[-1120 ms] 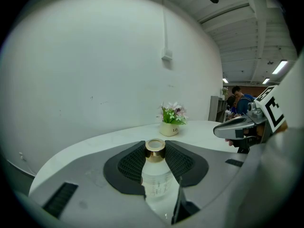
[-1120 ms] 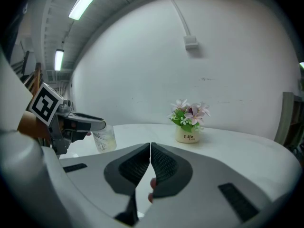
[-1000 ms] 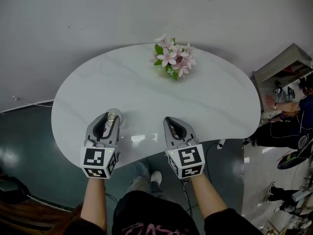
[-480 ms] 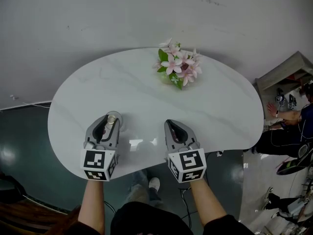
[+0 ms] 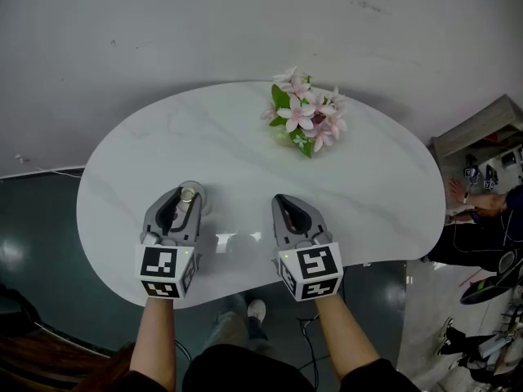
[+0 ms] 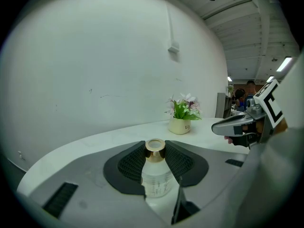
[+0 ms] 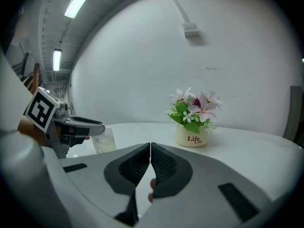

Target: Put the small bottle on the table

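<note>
A small clear bottle point(image 6: 155, 174) with a gold cap point(image 5: 187, 194) stands upright between the ribbed pads of my left gripper point(image 5: 185, 200), which is shut on its neck. In the right gripper view the bottle's clear body point(image 7: 104, 140) shows below the left gripper point(image 7: 76, 126), over the white oval table point(image 5: 245, 158); whether its base touches the top I cannot tell. My right gripper point(image 5: 286, 208) hovers over the table's near edge, shut with nothing between its pads point(image 7: 142, 164).
A small white pot of pink flowers point(image 5: 307, 121) stands at the table's far side, right of centre. A white wall rises behind the table. A person point(image 5: 482, 211) and a grey shelf point(image 5: 482, 129) are at the far right. Dark floor lies left of the table.
The view has shifted slightly forward over the table. Both grippers keep their places relative to each other, the left still holding the bottle.
</note>
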Tool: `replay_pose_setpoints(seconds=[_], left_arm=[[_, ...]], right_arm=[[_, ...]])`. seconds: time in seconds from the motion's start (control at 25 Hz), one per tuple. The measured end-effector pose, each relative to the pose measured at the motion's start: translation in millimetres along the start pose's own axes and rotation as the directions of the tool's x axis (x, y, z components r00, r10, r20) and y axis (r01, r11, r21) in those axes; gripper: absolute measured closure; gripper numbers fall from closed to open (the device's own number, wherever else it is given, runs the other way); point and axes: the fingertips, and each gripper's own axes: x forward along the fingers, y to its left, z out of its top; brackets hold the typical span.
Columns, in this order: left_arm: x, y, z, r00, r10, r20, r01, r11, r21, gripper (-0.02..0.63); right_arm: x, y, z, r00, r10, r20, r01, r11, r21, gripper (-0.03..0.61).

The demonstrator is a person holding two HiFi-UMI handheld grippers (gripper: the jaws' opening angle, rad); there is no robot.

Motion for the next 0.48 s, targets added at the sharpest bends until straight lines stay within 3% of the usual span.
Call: replay_pose_setpoints(seconds=[0.48], left_arm=[[20, 12, -3, 1.0, 0.011, -0.009, -0.011, 1.0, -0.021, 0.483]], right_arm=[[21, -6, -5, 1.0, 0.001, -0.023, 0.0, 1.0, 0.022, 0.511]])
